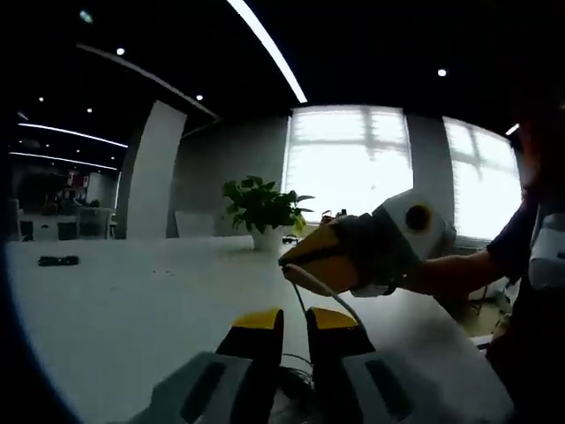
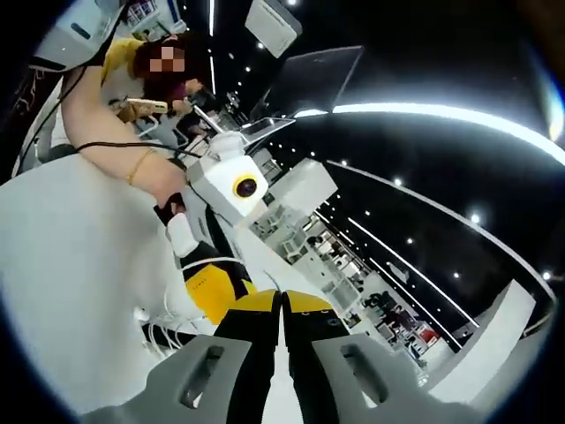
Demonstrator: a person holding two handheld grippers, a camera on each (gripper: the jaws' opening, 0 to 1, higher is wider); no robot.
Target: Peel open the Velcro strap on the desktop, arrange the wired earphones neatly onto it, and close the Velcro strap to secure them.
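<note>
Earphone cable [image 1: 311, 284]: white, lifted off desk [image 1: 132, 309], strung between my two claws, apparently to straighten it for coiling.
Cable bundle [image 2: 163, 329]: loose white loops on desk under left claw; dark patch beneath, possibly strap, cannot tell.
Left claw [image 1: 295, 320]: jaws nearly together, cable running down into gap; grip looks likely, not certain.
Right claw [image 1: 284, 261]: tips pinched on cable. In own view [image 2: 282, 302] jaws nearly meet; nothing seen between.
Plant [image 1: 261, 208]: far desk edge, well apart.

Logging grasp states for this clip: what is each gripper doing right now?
Left gripper: shut on the earphone cable.
Right gripper: jaws together, shut on the same cable.
</note>
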